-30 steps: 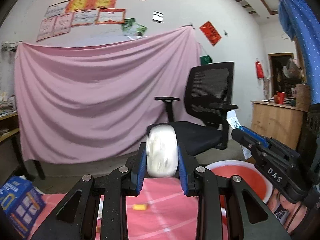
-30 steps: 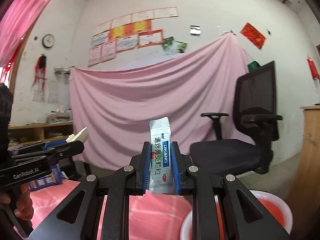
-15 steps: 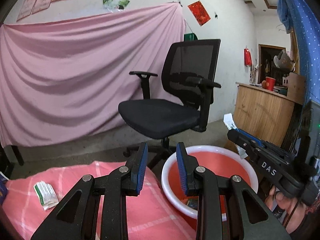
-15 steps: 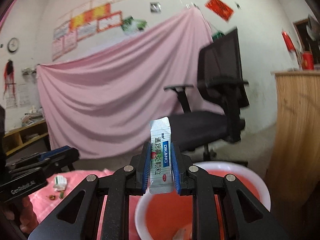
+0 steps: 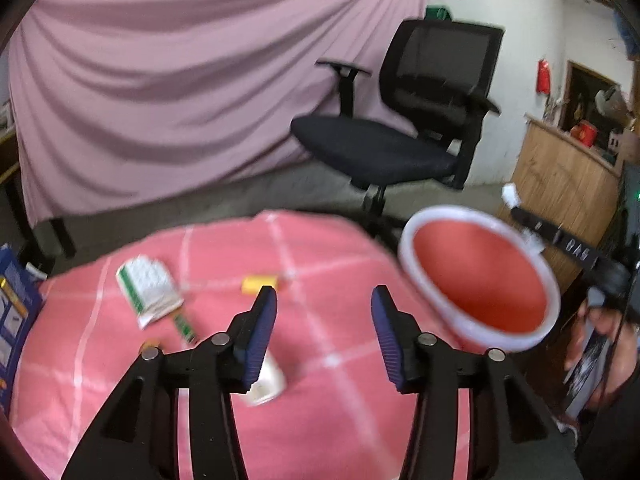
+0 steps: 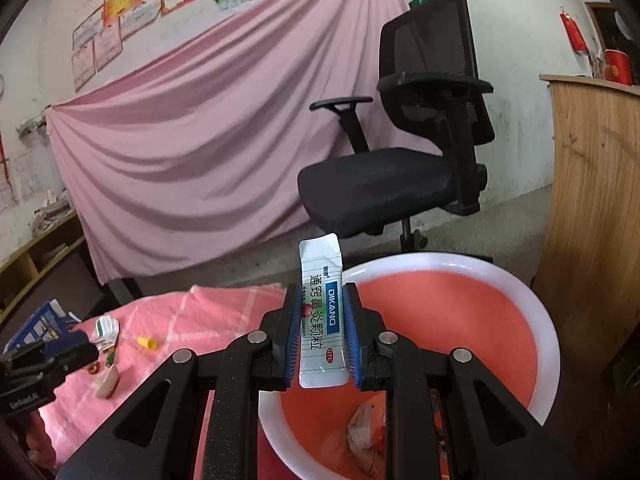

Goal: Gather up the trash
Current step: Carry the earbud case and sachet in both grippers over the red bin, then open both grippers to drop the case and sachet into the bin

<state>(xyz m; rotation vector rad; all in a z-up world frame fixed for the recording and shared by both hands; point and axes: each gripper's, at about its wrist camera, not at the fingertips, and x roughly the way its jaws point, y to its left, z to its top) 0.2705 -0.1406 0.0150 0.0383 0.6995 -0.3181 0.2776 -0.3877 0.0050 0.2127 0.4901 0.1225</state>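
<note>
gripping a white medicine sachet upright between its blue pads, the right gripper is hanging just above the near rim of the red basin, its jaws closed on the sachet's lower half. the sachet's top edge is sticking up past the fingertips, with "dikang" printed down its side. crumpled wrappers are lying at the bottom of the basin, below the gripper.

the left gripper is hovering over the pink checked cloth to the left of the basin, its jaws standing wide apart with nothing between them. a small white piece of trash is lying on the cloth just under the left finger, partly hidden by it. farther from the basin, a green-and-white packet is lying on the cloth, with a thin green strip just beside it and a small yellow piece between the packet and the basin. a black office chair is standing behind the basin, in front of a draped pink sheet.
</note>
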